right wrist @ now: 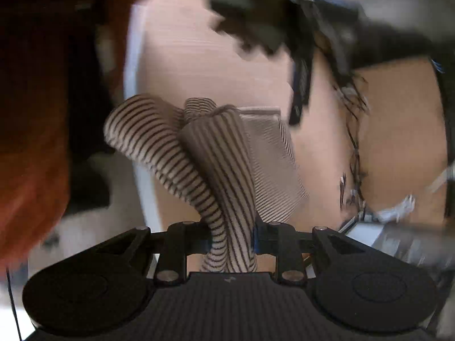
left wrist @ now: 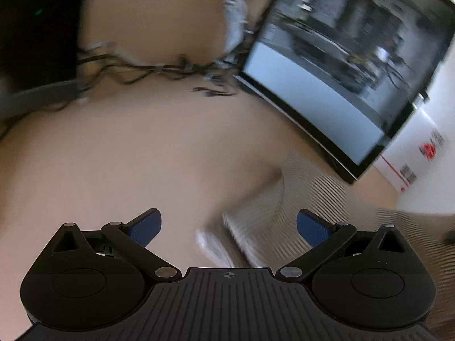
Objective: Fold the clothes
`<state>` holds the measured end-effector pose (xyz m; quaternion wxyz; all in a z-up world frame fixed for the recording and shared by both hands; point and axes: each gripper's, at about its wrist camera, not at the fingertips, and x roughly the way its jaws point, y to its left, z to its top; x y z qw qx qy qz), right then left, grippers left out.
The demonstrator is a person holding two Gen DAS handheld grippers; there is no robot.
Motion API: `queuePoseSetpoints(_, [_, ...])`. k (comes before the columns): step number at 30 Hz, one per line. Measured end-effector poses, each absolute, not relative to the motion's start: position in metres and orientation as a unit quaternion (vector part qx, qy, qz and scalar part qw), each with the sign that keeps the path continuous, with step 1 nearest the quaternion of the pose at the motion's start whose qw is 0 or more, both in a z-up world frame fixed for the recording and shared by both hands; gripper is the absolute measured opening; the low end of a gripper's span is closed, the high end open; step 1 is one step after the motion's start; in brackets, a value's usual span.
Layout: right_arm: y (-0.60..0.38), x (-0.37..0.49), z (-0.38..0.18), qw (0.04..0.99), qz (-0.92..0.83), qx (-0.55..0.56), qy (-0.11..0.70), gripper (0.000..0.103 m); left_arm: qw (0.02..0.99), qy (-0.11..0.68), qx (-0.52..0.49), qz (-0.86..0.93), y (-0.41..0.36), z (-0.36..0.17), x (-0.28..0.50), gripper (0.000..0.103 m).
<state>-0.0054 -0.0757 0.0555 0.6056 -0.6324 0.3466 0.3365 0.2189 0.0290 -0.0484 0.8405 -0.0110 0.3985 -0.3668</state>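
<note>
A black-and-white striped garment [right wrist: 227, 159] hangs bunched from my right gripper [right wrist: 231, 236], whose jaws are shut on a twisted fold of it; the rest trails down onto the tan tabletop [right wrist: 216, 56]. In the left wrist view the same striped garment [left wrist: 270, 216] lies blurred on the tabletop [left wrist: 142, 153], just ahead and to the right of my left gripper [left wrist: 229, 224]. That gripper stands open, its blue pads [left wrist: 145, 227] wide apart with nothing between them.
A dark-framed monitor [left wrist: 341, 65] stands at the right, a white box [left wrist: 421, 164] beside it. Tangled black cables [left wrist: 148, 71] run along the table's back. A dark red shape [right wrist: 34, 142] fills the left of the right wrist view, and black gear [right wrist: 270, 20] sits at the top.
</note>
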Motion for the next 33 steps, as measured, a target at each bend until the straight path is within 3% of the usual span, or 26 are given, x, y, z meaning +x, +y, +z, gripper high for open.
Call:
queuePoseSetpoints(3, [-0.07, 0.005, 0.065, 0.543, 0.379, -0.673, 0.33, 0.024, 0.827, 0.388, 0.052, -0.403, -0.001, -0.053, 0.213, 0.103])
queuePoseSetpoints(6, [-0.065, 0.041, 0.055, 0.511, 0.414, -0.695, 0.292, 0.026, 0.805, 0.402, 0.086, -0.427, -0.016, -0.061, 0.211, 0.091])
queuePoseSetpoints(9, [-0.063, 0.082, 0.039, 0.5, 0.441, -0.701, 0.252, 0.031, 0.802, 0.402, 0.103, -0.429, -0.02, -0.065, 0.211, 0.09])
queuePoseSetpoints(13, [-0.064, 0.132, 0.019, 0.502, 0.468, -0.683, 0.25, 0.049, 0.797, 0.411, 0.094, -0.432, -0.009, -0.064, 0.215, 0.085])
queuePoseSetpoints(17, [-0.065, 0.152, -0.004, 0.512, 0.467, -0.68, 0.239, 0.055, 0.811, 0.436, 0.037, -0.387, 0.023, -0.059, 0.226, 0.087])
queuePoseSetpoints(21, [-0.064, 0.169, -0.019, 0.555, 0.457, -0.645, 0.259, 0.062, 0.823, 0.448, -0.044, -0.347, 0.072, -0.042, 0.224, 0.096])
queuePoseSetpoints(26, [-0.07, 0.186, -0.022, 0.633, 0.423, -0.579, 0.293, 0.086, 0.828, 0.41, -0.119, -0.363, 0.099, -0.006, 0.211, 0.103])
queuePoseSetpoints(33, [-0.08, 0.187, -0.017, 0.713, 0.351, -0.524, 0.306, 0.098, 0.815, 0.422, -0.067, -0.392, 0.062, -0.001, 0.202, 0.103])
